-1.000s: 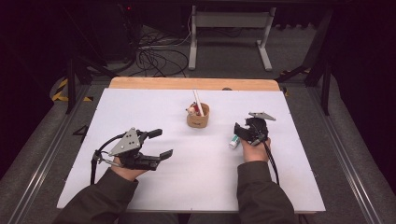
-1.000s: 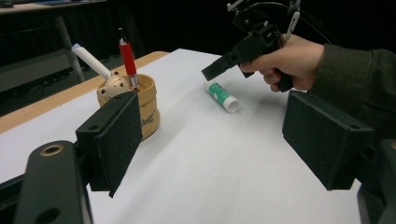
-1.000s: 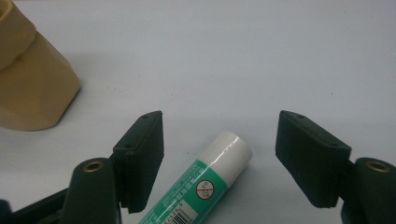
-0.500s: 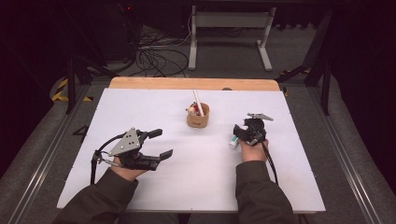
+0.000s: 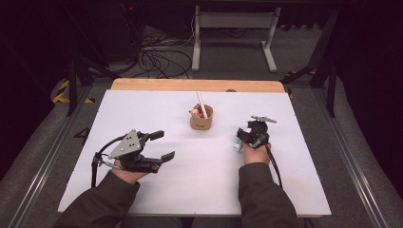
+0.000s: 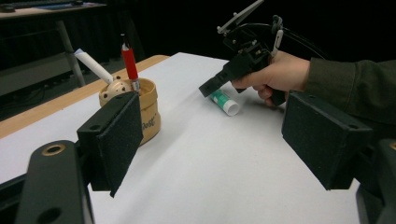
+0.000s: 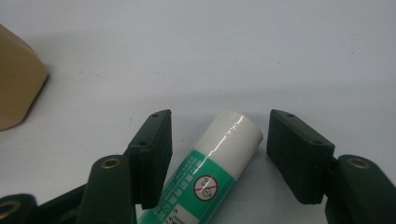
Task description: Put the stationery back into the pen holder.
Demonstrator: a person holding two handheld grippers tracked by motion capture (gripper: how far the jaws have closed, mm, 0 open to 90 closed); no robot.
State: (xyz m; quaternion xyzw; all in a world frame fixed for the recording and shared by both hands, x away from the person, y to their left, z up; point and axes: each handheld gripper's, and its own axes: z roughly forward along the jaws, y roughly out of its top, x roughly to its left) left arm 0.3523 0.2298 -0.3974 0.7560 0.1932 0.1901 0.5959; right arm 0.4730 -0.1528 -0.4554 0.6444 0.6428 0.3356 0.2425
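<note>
A green-and-white tube [image 7: 219, 163] lies flat on the white table, also seen in the high view [image 5: 236, 145] and in the left gripper view [image 6: 225, 102]. My right gripper [image 7: 219, 125] is open, one jaw on each side of the tube's white cap with a gap on both sides. From above, the right gripper [image 5: 247, 137] tilts down over the tube. A tan cup [image 5: 201, 119] holding a red pen [image 6: 130, 63] and a white stick [image 6: 92, 65] stands mid-table. My left gripper [image 5: 162, 145] rests open at the front left, holding nothing.
The cup's side [image 7: 16, 79] sits close to the upper left of the right gripper. The table's wooden far edge [image 5: 195, 84] borders a dark floor with cables and a metal stand. White table surface [image 5: 199, 175] spreads between the two hands.
My right gripper has dipped a little lower and closer over the tube. The left gripper and the cup have stayed still.
</note>
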